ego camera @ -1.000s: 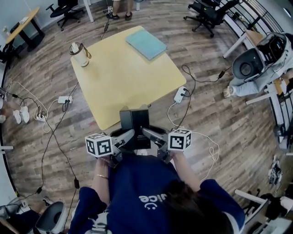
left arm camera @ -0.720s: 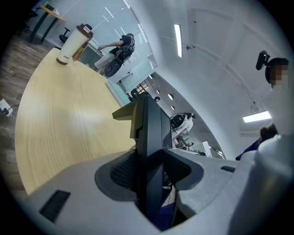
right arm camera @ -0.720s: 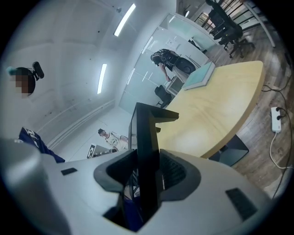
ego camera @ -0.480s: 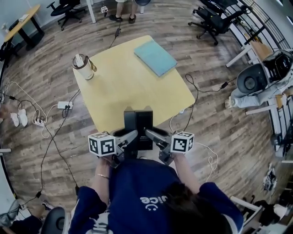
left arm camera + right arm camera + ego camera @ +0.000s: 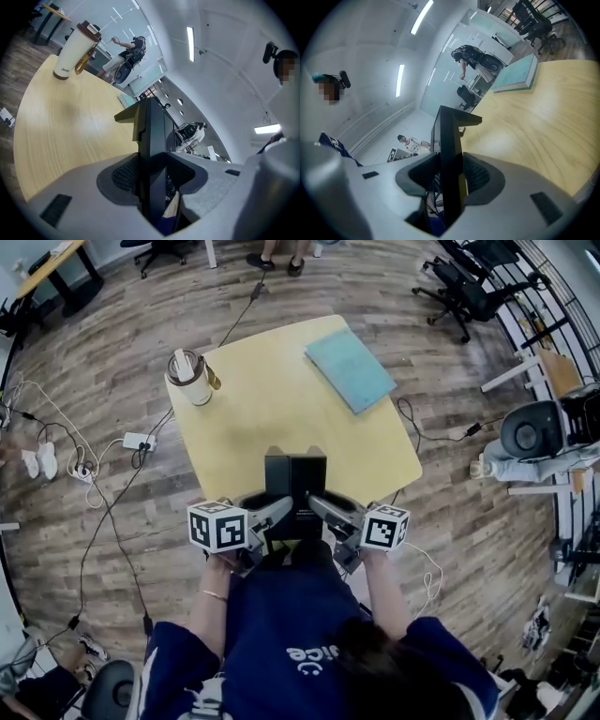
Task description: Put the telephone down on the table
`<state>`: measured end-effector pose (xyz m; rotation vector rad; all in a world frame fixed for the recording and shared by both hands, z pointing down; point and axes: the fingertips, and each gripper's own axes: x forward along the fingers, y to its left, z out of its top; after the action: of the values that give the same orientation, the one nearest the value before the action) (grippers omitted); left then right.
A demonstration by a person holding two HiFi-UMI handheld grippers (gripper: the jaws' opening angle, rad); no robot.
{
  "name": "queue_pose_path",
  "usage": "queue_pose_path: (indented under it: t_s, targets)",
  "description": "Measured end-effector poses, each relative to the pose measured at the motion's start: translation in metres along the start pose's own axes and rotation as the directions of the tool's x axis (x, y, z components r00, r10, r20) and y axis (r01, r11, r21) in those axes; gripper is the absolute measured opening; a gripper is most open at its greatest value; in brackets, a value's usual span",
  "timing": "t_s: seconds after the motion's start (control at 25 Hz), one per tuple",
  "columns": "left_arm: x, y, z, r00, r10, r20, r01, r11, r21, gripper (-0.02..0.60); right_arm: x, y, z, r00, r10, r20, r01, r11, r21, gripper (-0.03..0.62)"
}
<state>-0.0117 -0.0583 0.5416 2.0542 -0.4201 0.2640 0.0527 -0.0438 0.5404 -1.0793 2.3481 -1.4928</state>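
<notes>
The left gripper (image 5: 273, 518) and the right gripper (image 5: 323, 510) each clamp one side of the black telephone (image 5: 295, 486), which is held over the desk's (image 5: 281, 423) near edge. Beyond it lies open desk surface. A mug (image 5: 192, 378) stands near the far-left edge and a teal book (image 5: 352, 369) lies near the far-right edge.

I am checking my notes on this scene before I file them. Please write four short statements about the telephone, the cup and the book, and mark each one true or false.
1. The left gripper and the right gripper are both closed on the black telephone. True.
2. The white tumbler lies on its side. False: it stands upright on the yellow table.
3. The teal book lies flat on the table, towards its far right. True.
4. The tumbler stands on top of the book. False: they are apart, the tumbler at the far left and the book at the far right.
</notes>
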Motion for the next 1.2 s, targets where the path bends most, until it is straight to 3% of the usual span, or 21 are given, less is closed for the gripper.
queue_pose_path:
  t_s: [0.6,1.2]
  targets:
    - [0.032,0.019,0.065,0.977,0.132,0.165,-0.115,0.988,-0.105,0.19,0.036,-0.029,0.076,0.976,0.097,-0.192,-0.102,0.995,-0.016,0.179]
    - [0.053,0.044,0.122,0.955,0.167,0.243,-0.139,0.982,-0.127,0.19,0.074,-0.049,0.133,0.954,0.123,-0.272,-0.142,0.988,-0.052,0.179]
